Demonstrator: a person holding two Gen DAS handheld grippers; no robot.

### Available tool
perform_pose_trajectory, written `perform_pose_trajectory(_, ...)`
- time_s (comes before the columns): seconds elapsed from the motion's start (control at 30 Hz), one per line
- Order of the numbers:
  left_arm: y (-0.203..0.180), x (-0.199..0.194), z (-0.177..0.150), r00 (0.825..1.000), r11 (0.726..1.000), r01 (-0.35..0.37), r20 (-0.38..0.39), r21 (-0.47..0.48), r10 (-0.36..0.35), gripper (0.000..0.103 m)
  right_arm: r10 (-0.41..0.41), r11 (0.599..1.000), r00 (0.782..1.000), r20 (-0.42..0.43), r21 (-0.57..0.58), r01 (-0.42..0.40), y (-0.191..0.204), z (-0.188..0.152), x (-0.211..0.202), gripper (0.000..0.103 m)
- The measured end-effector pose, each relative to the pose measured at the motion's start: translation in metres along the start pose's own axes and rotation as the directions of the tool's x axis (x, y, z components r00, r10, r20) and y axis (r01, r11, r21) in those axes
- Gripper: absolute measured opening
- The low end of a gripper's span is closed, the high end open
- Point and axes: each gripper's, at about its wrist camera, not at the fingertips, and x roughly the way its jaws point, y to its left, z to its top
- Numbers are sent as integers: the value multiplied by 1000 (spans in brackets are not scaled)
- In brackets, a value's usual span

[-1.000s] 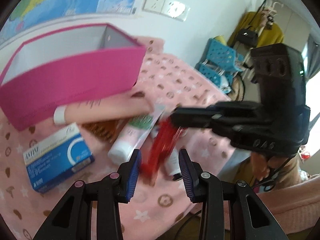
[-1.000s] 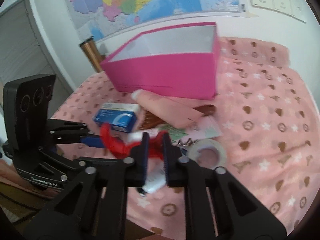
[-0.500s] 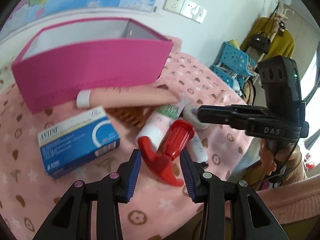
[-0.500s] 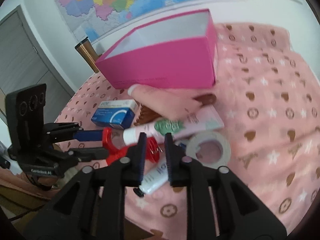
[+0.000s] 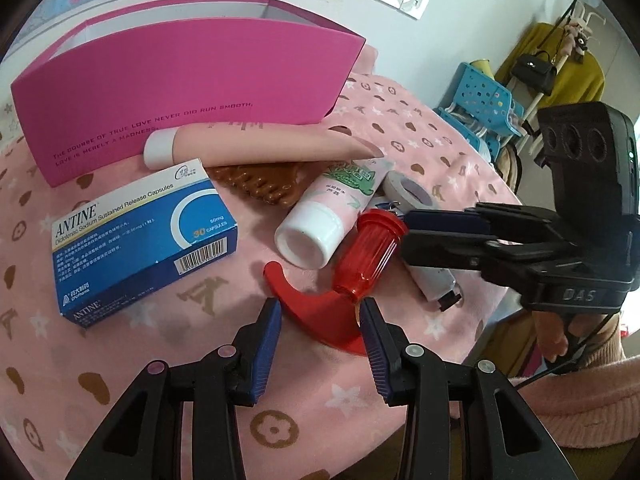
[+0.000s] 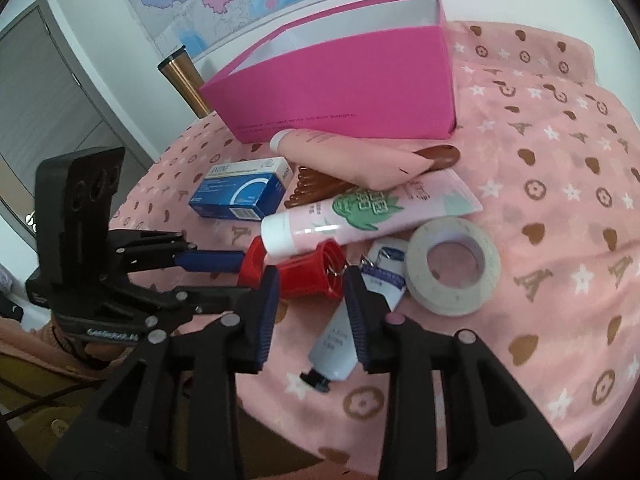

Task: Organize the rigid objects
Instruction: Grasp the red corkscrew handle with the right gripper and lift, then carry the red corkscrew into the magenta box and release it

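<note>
A red plastic tool [image 5: 360, 256] with a ribbed handle and a crescent foot lies on the pink cloth, its handle leaning on a pink tube [image 5: 332, 204]. My left gripper [image 5: 320, 312] is shut on the crescent foot, a pad on each side. My right gripper [image 6: 310, 300] reaches in from the opposite side. Its jaws are opening and the end of the red tool's handle [image 6: 308, 276] sits between them, pads apart from it. The open pink box [image 5: 180, 80] stands behind the pile.
Around the tool lie a blue medicine box [image 5: 144, 236], a peach tube [image 5: 260, 144], a brown comb [image 5: 264, 184], a tape roll [image 6: 452, 300] and a small white tube [image 6: 336, 344]. The table edge runs close below both grippers. A copper flask [image 6: 184, 80] stands beyond the box.
The red tool has come down from the air onto the cloth. Both grippers have sunk with it. The right jaws, shut before, have spread apart.
</note>
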Motion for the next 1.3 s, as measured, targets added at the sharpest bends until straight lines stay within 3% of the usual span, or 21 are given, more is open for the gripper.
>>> perform_pose_trajectory(0.1,1,-1,0,1000,1000,7,2,-13,-7,41,-4,999,1000,-16,-39,3,5,4,11,28)
perform_pose_trajectory(0.17,2,-2,0,1000,1000,13,5,-26,-13,41,-49,996,999,-16,-76,47,9,4,14,24)
perform_pose_trajectory(0.27,4,-3,-1,1000,999,30,10,-44,-29,41,-37,997,999,2,-70,37,9,4,10,15)
perform_pose_trajectory(0.77,-4,-30,10,992,996,76,103,-51,-70,41,-24,993,994,108,-108,36,26,18,-20,7)
perform_pose_trajectory(1.03,-6,-63,41,977,999,52,208,-9,-49,41,-3,987,980,199,-154,34,36,52,-41,7)
perform_pose_trajectory(1.3,6,-87,106,952,1000,-5,306,19,-1,41,16,974,949,314,-221,57,43,114,-55,8)
